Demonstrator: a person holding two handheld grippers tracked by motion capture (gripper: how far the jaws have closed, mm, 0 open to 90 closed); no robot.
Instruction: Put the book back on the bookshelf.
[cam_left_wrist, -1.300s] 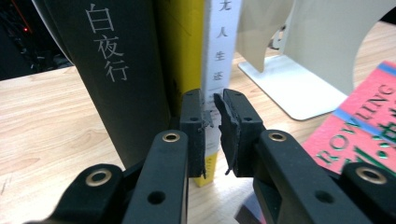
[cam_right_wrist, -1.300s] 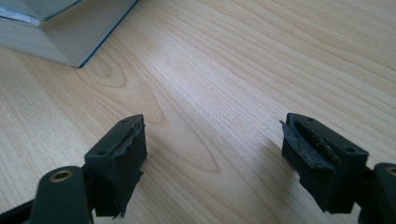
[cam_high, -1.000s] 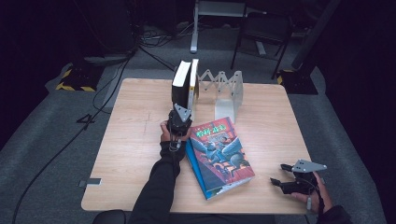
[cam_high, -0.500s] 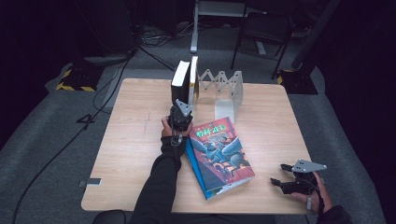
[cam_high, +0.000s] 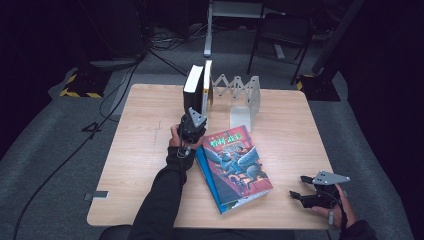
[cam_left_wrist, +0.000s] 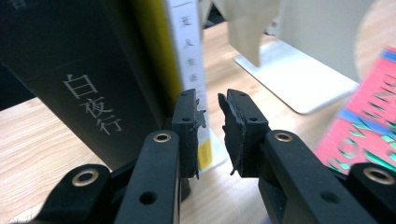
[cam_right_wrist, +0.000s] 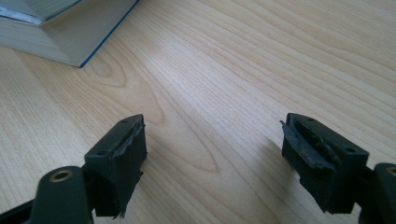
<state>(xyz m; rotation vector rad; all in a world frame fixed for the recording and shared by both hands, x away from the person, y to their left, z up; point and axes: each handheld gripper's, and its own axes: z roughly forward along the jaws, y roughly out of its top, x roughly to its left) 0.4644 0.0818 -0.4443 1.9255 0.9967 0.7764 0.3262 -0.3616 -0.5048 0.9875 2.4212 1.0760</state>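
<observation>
From the high view, my left gripper sits mid-frame at the foot of two upright books, which stand against the left end of a folding bookend rack in the upper middle. A colourful paperback lies flat below it, toward centre. My right gripper rests at the lower right corner of the wooden table. Around the table are grey carpet, cables and chair legs in a dark room.

In the left gripper view, my jaws are narrow with nothing between them, just in front of the yellow-and-white book beside the black book. I judge I'm squaring up the standing books; next I should back off toward the flat paperback.

In the right gripper view, my jaws are wide apart over bare wood, with the paperback's corner at upper left.
</observation>
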